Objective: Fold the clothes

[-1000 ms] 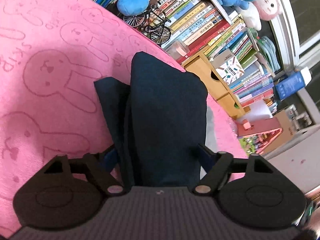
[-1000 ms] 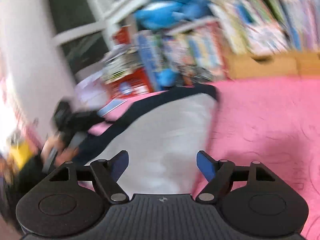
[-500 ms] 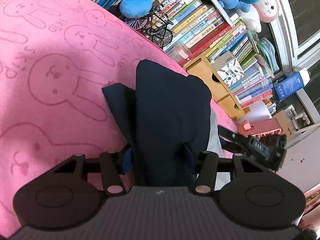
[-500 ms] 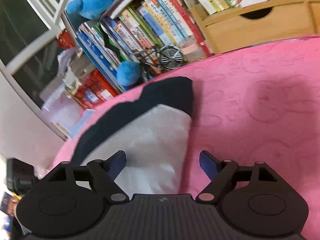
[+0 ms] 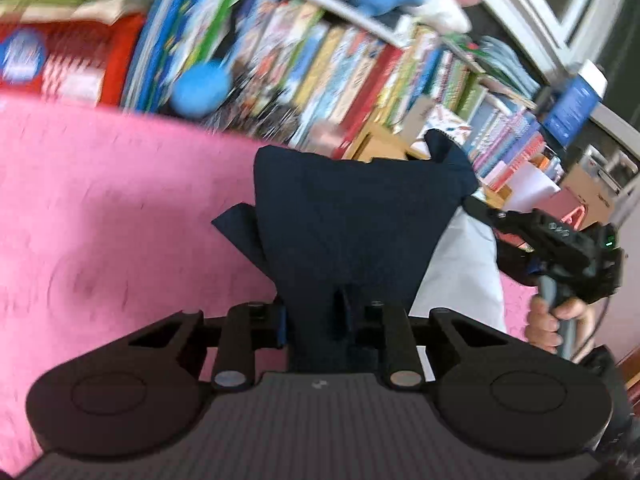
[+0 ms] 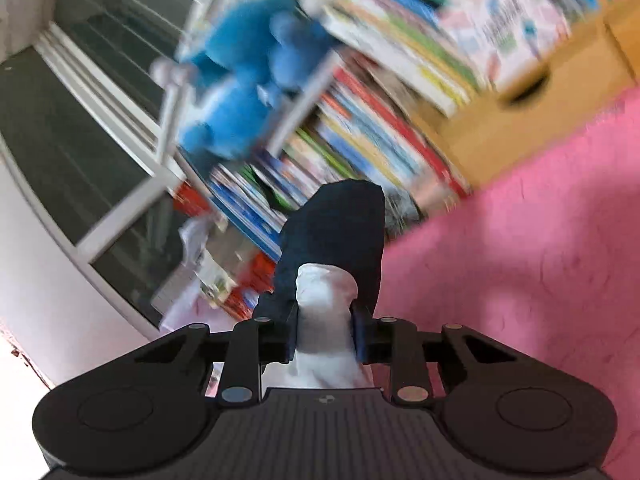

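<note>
A garment with a dark navy part [image 5: 352, 232] and a white part [image 5: 464, 264] hangs lifted over the pink rabbit-print blanket [image 5: 100, 220]. My left gripper [image 5: 328, 320] is closing, its pads pressing a bunched fold of the navy cloth. In the right wrist view my right gripper [image 6: 325, 328] is closing too, with a wad of white cloth [image 6: 326, 300] squeezed between its pads and the navy cloth [image 6: 336, 232] hanging beyond. The left wrist view shows the right gripper's black body [image 5: 568, 240] at the garment's far right corner, held by a hand [image 5: 548, 320].
Behind the blanket stands a packed bookshelf [image 5: 340, 60] with blue plush toys [image 6: 240, 92] on top and a wooden drawer box [image 6: 532, 92] at its foot. A window [image 6: 80, 100] and a white wall lie to the right gripper's left. The pink blanket [image 6: 520, 260] spreads to the right.
Both grippers have narrowed from wide apart onto the cloth. The left one has risen with the navy fold; the right one now holds bunched white cloth that lay flat before. Both views are blurred.
</note>
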